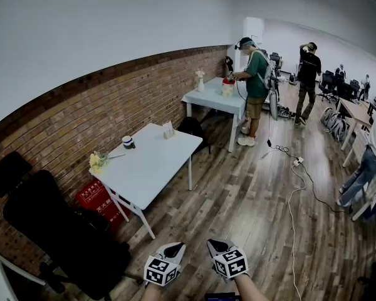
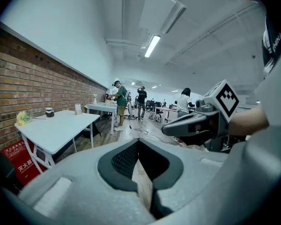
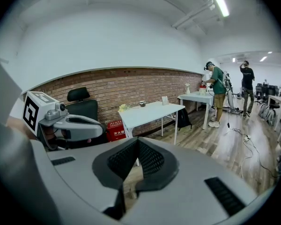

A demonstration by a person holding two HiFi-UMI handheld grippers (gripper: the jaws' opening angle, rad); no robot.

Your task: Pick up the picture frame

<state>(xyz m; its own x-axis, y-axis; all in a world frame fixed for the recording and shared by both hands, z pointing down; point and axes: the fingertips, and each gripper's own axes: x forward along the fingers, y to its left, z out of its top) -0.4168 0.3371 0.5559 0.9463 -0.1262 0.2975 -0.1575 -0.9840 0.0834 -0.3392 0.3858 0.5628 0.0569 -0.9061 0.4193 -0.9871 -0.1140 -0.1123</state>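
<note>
The picture frame [image 1: 168, 130] is small and pale and stands upright near the far end of the white table [image 1: 151, 165], well ahead of me. It also shows as a small upright card in the left gripper view [image 2: 77, 108] and in the right gripper view [image 3: 165, 100]. My left gripper [image 1: 174, 249] and right gripper [image 1: 214, 246] hover side by side over the wooden floor at the bottom of the head view, far from the table. Both are shut with nothing between the jaws, as seen along the left gripper [image 2: 138, 142] and the right gripper [image 3: 137, 142].
On the table also sit a mug [image 1: 128, 142] and yellow flowers [image 1: 98, 161]. A black office chair [image 1: 57, 231] stands at the left, with a red box [image 1: 98, 197] under the table by the brick wall. People [image 1: 255, 74] stand at a second table [image 1: 216, 98]. A cable [image 1: 291, 196] runs along the floor.
</note>
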